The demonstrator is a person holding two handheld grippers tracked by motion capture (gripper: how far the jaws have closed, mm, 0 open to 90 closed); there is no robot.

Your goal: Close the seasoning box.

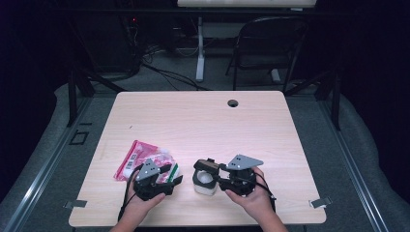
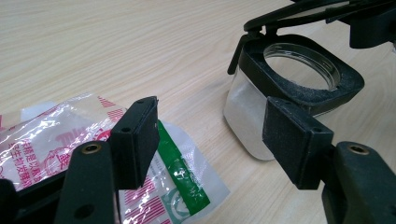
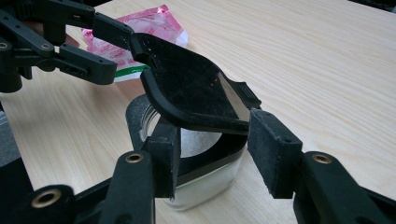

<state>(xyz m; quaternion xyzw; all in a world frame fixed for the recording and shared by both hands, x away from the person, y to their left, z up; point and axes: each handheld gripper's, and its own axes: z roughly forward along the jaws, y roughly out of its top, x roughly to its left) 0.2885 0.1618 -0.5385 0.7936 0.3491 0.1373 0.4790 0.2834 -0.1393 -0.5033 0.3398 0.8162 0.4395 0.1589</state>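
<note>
Light wood counter (image 1: 203, 121) carries 2 things near its front edge: a crinkled clear plastic packet with pink and green print (image 1: 145, 157) and a squat clear jar with a black collar and hinged black flip lid (image 1: 205, 180). The left hand-held gripper (image 1: 173, 175), held in the left hand (image 1: 140, 200), hovers with its jaws spread; in the left gripper view the packet (image 2: 56, 140) lies under and beside its left jaw, and the jar (image 2: 299, 88) sits just ahead of its right jaw, mouth uncovered. The right hand-held gripper (image 1: 205, 169), held in the right hand (image 1: 254, 198), reaches toward the jar from the right. In the right gripper view its jaws stand apart around the jar (image 3: 205, 177), the left jaw against the collar, while the lid (image 3: 191, 91) stands tilted up above the opening. Beyond the lid, the left hand-held gripper (image 3: 109, 49) and the packet (image 3: 144, 28) show.
</note>
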